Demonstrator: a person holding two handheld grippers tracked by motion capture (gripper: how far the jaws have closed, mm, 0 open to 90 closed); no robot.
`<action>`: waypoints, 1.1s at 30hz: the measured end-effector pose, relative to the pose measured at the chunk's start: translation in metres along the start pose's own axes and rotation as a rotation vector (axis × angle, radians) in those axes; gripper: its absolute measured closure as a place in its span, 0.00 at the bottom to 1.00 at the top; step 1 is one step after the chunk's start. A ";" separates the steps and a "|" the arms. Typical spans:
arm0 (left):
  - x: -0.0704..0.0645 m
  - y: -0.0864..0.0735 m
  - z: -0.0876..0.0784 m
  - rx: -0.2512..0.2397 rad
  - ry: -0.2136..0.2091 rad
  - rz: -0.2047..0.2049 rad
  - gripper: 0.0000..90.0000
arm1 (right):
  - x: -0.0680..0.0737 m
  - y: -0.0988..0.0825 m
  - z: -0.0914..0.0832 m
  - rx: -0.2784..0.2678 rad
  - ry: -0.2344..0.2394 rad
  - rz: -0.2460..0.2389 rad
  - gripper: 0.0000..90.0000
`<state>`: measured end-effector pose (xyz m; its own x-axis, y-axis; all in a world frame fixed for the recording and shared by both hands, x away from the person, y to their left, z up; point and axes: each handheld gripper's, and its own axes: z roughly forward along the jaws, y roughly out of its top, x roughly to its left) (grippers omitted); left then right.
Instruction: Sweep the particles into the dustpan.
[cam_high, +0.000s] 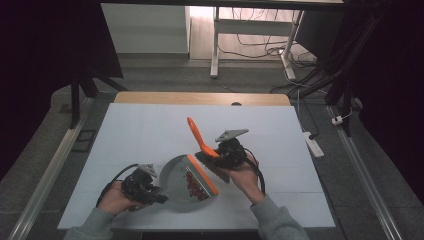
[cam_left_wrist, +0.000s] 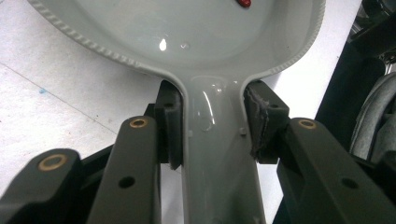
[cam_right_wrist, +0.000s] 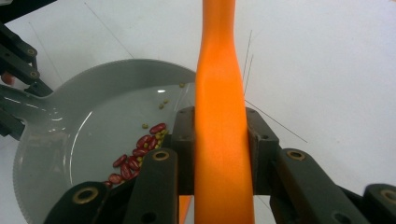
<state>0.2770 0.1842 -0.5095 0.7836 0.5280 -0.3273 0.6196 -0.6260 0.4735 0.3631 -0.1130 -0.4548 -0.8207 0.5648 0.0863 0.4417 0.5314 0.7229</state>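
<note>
Grey plastic dustpan (cam_high: 176, 181), round-backed with a ribbed rim and an orange front lip, flat on the white counter (cam_high: 150, 135), handle pointing toward the near left and clamped between pads. Inside, near the lip, a small heap of red beans (cam_high: 194, 187) mixed with a few small yellow-green ones. Orange-handled brush (cam_high: 199, 139), tilted, handle rising away, dark bristle head low at the pan's lip, gripped at mid-handle.

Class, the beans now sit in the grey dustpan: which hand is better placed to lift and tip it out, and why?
The left. The left gripper is shut on the dustpan at its handle, while the right gripper is shut on the orange brush, so it would probably have to put that down first.
</note>
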 end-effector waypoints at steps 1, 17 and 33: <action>0.000 0.000 0.000 -0.001 0.001 0.000 0.68 | -0.002 0.000 -0.001 -0.002 -0.001 0.001 0.78; 0.003 -0.003 -0.007 -0.080 0.027 -0.038 0.68 | -0.023 -0.004 -0.028 -0.044 -0.032 0.029 0.78; 0.003 -0.008 -0.010 -0.159 0.069 -0.130 0.68 | -0.038 -0.016 -0.049 -0.054 -0.039 0.045 0.78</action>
<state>0.2743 0.1967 -0.5056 0.6890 0.6403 -0.3396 0.6963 -0.4545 0.5555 0.3691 -0.1735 -0.4366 -0.7850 0.6123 0.0938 0.4573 0.4707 0.7545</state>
